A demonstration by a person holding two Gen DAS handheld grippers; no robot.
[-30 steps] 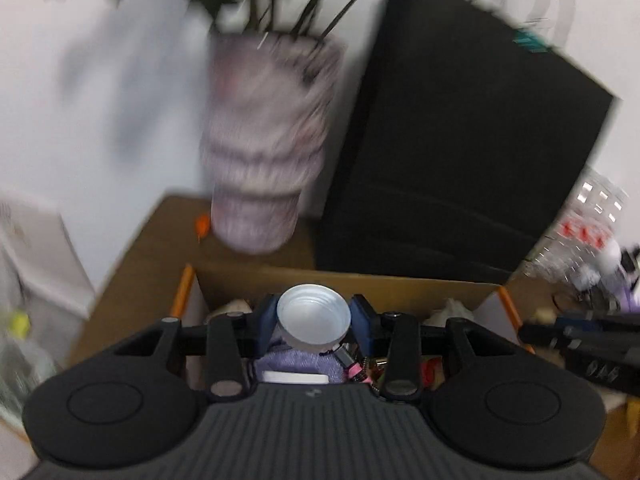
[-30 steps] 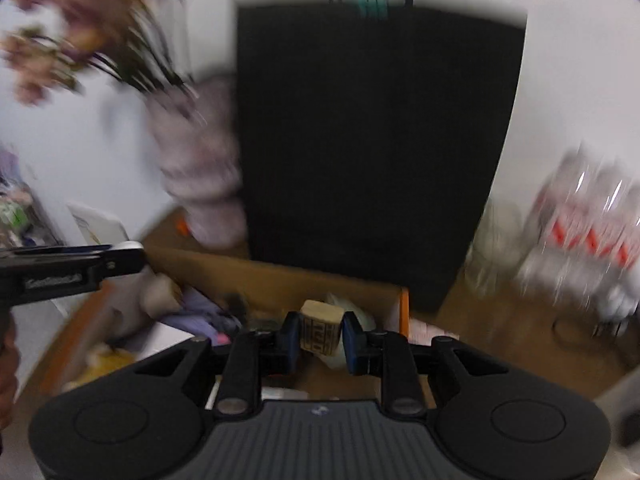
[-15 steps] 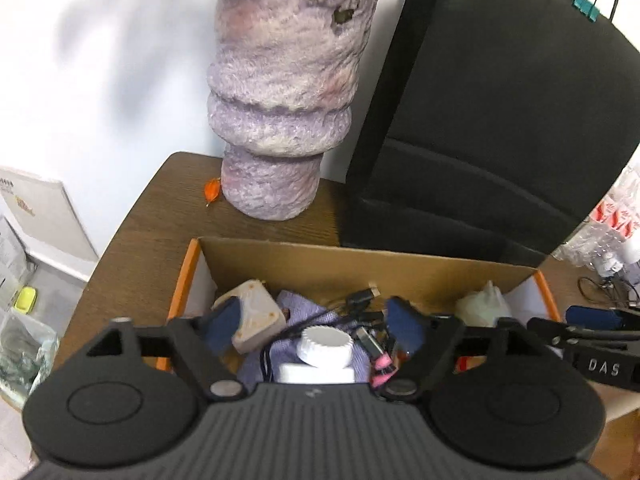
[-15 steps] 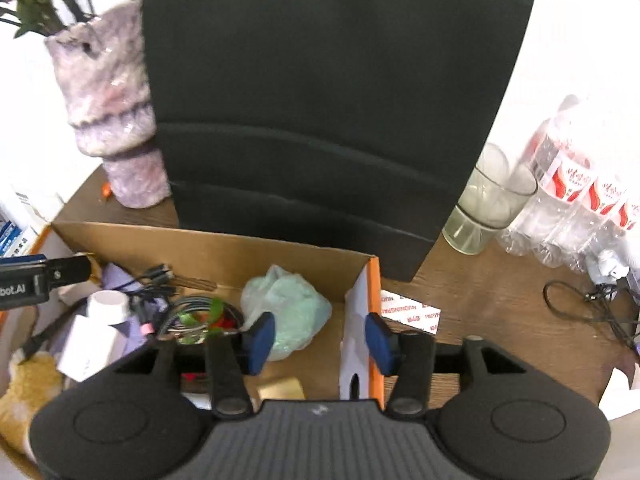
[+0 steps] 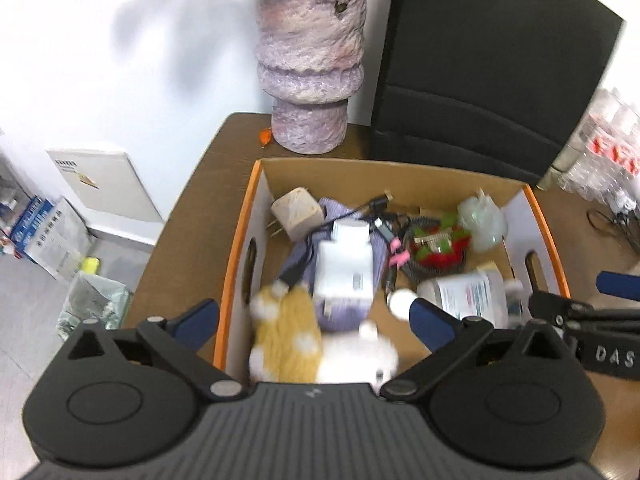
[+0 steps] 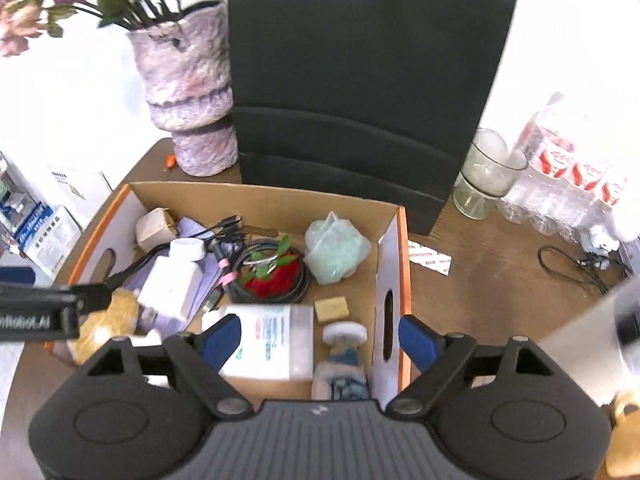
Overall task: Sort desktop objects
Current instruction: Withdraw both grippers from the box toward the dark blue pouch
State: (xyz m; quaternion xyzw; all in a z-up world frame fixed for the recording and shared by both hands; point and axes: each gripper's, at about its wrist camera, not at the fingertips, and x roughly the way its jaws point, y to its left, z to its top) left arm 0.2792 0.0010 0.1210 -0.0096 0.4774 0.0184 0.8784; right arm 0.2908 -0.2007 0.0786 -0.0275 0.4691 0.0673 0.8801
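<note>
Because both grippers hang spread wide and empty over the box point(image 6: 256, 196), the chief risk from here is a careless reach. The left gripper point(image 5: 316, 316) sits above the plush point(image 5: 288, 336) at 6 o'clock in its view, and the right gripper point(image 6: 320, 332) above the tub point(image 6: 268, 340) at 6 o'clock in its own. The two tools are near each other over one opening, so they could knock together if both dip at once.

The cables point(image 6: 228, 240) are thin, black and looped across the white bottle point(image 6: 172, 280) and the purple cloth point(image 5: 344, 308); a finger catching a loop would likely drag several things out together.

The bottle is smooth, hard plastic with a round cap, and may slip or roll on the soft cloth beneath it. The bag point(image 6: 336, 252) at 12 o'clock in the right view is thin, crinkly film, easy to crush. The plush is furry and yielding. The charger point(image 5: 298, 216) is a blocky beige cube with bare prongs.

The box is light corrugated card with orange edges; pushing its wall could slide it toward the rough stone-like vase point(image 5: 310, 60) or the glass point(image 6: 488, 172) at 1 o'clock.
</note>
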